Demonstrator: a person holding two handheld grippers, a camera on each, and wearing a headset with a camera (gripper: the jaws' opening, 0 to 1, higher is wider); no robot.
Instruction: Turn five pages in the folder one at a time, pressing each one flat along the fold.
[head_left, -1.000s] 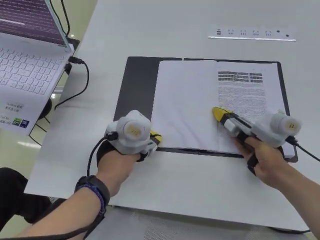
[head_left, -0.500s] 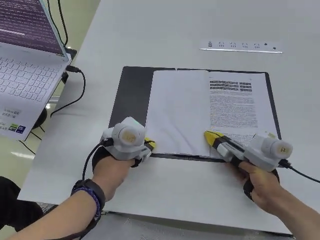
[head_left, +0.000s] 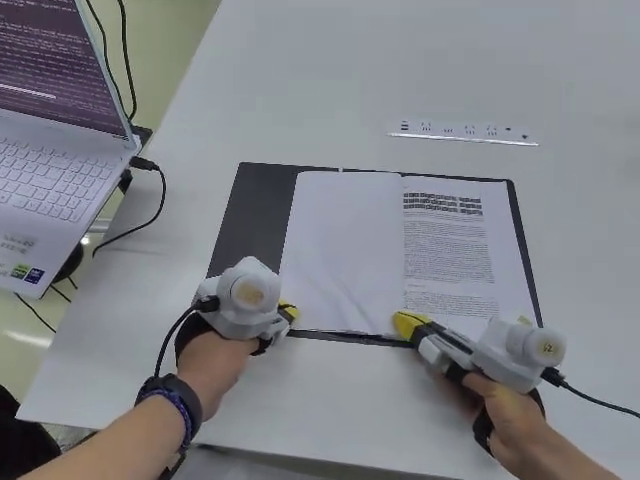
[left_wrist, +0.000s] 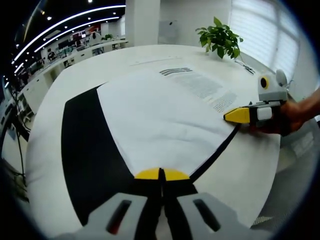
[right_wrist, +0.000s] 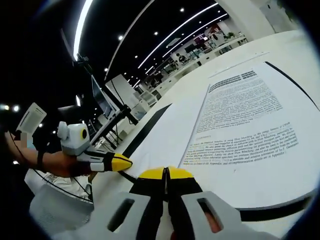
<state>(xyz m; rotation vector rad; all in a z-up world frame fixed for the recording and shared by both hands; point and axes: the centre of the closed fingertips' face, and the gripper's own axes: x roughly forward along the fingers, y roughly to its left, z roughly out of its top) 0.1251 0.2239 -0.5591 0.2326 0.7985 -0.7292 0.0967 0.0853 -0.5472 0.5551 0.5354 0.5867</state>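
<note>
Fingers on left gripper (head_left: 288, 313) and right gripper (head_left: 405, 322) are clenched, empty; the page (head_left: 455, 250) is judged limp, best pinched lower right

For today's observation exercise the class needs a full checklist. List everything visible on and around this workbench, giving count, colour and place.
table: one, white, under everything
folder: one, black, lying open mid-table
blank page: one, white, left side of the folder
printed page: one, white with black text, right side of the folder
laptop: one, pale, open, far left
cables: at least two, black, beside the laptop
power strip: one, white, beyond the folder
plant: one, green, far end of the table
wristband: one, dark, left wrist
left gripper: one, white with yellow tips, shut, at the blank page's near edge
right gripper: one, white with yellow tips, shut, near the fold's near end
</note>
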